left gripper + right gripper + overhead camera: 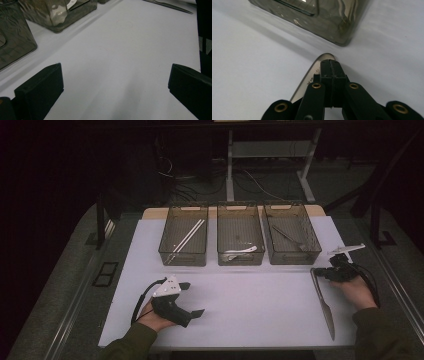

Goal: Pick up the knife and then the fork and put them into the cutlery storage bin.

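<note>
A metal knife (324,305) lies flat on the white table mat (250,295) at the right, blade toward the front edge. My right gripper (320,272) is shut, and its tips rest over the rounded handle end of the knife (312,77). In the right gripper view the jaws (331,62) meet in a closed seam with nothing visible between them. My left gripper (192,298) lies at the front left with its jaws wide open around bare mat (115,77). The knife tip (170,5) shows far off in the left gripper view.
Three clear grey bins stand in a row at the back. The left bin (182,261) holds chopsticks (189,236), the middle bin (240,261) a white spoon (242,251), the right bin (295,260) a metal utensil (290,239). A bin corner (332,27) is just ahead of the right gripper.
</note>
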A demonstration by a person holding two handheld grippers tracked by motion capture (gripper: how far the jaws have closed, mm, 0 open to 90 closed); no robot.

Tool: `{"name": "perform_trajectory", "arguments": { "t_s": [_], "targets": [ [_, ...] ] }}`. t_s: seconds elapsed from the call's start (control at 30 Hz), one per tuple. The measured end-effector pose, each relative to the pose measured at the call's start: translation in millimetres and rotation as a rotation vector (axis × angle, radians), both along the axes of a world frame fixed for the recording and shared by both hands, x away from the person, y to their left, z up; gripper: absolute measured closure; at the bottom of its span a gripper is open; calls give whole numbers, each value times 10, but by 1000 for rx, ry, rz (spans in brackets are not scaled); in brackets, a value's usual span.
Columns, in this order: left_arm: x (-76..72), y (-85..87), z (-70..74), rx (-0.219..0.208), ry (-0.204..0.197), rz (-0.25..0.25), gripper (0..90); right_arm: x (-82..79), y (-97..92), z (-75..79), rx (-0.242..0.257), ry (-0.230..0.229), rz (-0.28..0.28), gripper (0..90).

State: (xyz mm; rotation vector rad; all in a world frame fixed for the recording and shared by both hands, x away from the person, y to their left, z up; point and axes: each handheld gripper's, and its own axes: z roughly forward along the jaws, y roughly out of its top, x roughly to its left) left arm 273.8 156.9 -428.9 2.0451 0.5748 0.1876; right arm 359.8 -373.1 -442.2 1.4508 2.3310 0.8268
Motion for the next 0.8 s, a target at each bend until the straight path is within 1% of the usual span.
{"name": "perform_trajectory", "arguments": {
  "t_s": [0.23, 0.53, 0.8],
  "targets": [
    [-1, -1, 0, 0, -1, -2, 0, 2, 142, 7, -15, 2, 50, 896],
    [0, 0, 0, 0, -1, -4, 0, -15, 301, 17, -23, 12, 107, 896],
    [-2, 0, 0, -3, -2, -2, 0, -47, 475, 31, -23, 27, 182, 896]
  ]
}}
